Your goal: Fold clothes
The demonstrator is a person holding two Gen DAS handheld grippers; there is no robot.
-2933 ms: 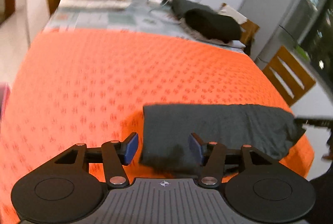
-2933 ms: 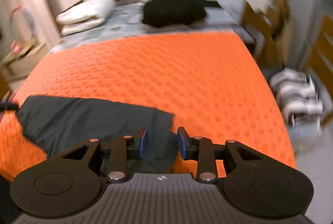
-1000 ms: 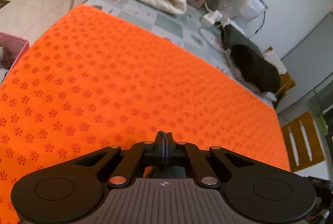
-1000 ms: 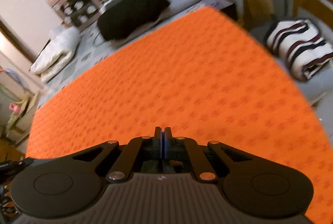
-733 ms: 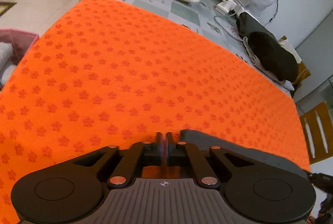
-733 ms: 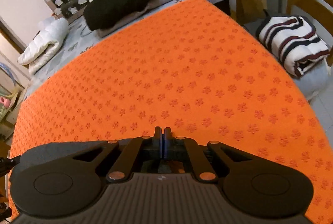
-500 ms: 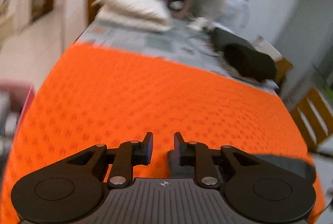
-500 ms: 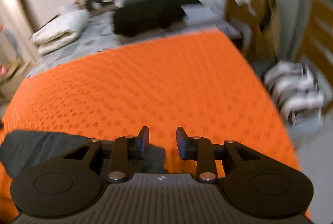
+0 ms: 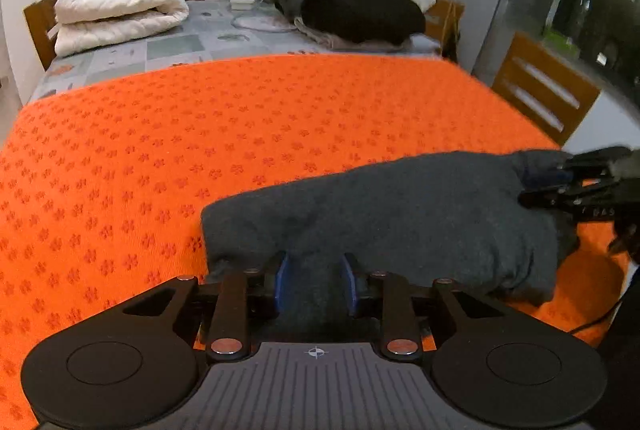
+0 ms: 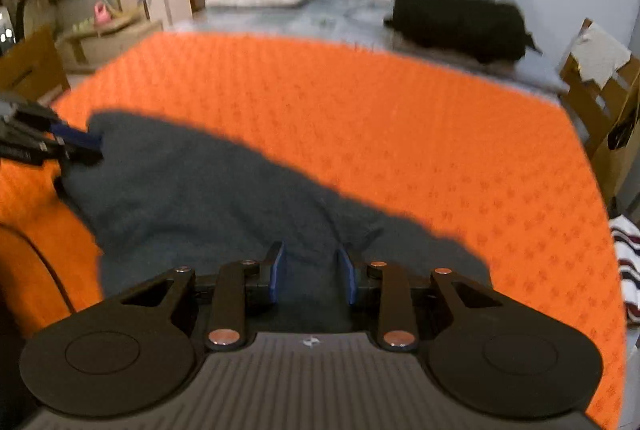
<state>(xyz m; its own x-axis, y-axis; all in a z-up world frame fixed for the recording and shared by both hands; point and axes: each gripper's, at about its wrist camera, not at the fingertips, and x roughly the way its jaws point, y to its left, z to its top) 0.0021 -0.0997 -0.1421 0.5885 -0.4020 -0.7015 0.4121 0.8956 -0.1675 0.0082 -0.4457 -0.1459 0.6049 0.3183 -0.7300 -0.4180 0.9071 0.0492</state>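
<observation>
Dark grey garment (image 9: 400,214) lies folded on orange patterned cloth (image 9: 200,134) covering table, near front edge. Left tongs (image 9: 314,284) at its left end, right tongs (image 10: 312,276) at right end; both just opened, part spread, fabric between unpinched.

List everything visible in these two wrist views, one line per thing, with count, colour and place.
grey garment: one, dark grey, folded on the near edge of the cloth
orange cloth: one, orange, flower-patterned, covering the table
quilt: one, white, folded, far left
black bundle: one, black, far right
striped fabric: one, white and dark stripes, off the table at right
wooden chair: one, brown, right of table
left gripper: black, blue pads, jaws just opened, garment between
right gripper: same, jaws apart over the garment
</observation>
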